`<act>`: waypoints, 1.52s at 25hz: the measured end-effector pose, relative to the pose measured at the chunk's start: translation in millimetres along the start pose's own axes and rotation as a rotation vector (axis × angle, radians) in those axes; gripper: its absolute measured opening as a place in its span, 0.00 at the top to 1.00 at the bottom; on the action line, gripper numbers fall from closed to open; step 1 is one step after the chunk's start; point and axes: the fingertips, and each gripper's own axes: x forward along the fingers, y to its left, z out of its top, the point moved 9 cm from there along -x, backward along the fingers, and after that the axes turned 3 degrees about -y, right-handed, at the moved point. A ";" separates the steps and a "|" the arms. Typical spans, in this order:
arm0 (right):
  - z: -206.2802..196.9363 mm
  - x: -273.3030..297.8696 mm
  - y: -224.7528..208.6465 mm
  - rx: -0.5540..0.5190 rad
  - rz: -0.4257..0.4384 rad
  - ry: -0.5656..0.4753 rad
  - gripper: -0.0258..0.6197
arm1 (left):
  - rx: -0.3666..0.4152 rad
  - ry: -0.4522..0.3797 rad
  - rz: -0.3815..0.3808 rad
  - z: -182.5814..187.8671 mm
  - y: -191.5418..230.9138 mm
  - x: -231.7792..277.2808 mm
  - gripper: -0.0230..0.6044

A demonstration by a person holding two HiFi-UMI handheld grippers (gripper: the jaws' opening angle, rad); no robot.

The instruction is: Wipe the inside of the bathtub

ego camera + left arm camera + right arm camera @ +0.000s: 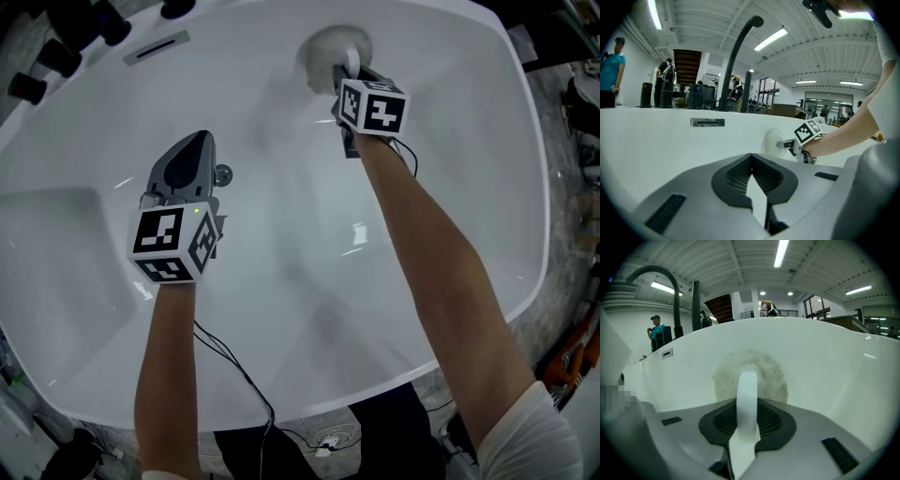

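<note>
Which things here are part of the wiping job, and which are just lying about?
In the job:
bathtub
scrubbing pad, pressed to the tub wall
right gripper, shut on the pad's white handle

Lying about:
left gripper, shut, empty
tap
overflow slot
cable

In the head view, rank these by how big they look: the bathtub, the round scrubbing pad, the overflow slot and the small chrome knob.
Largest to smallest:
1. bathtub, by far
2. scrubbing pad, though the right gripper covers part of it
3. overflow slot, long but thin
4. chrome knob, clearly smallest
</note>
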 end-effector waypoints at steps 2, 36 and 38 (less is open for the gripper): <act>1.4 1.7 13.4 -0.004 -0.001 0.002 0.82 | -0.003 -0.005 0.005 0.6 11.0 -8.3 0.95; -29.2 41.0 309.0 0.084 0.082 0.053 0.82 | -0.071 0.000 0.126 -41.8 260.9 -175.4 0.95; -27.4 42.9 323.9 0.082 0.087 0.052 0.82 | -0.075 -0.003 0.131 -42.7 271.0 -182.1 0.95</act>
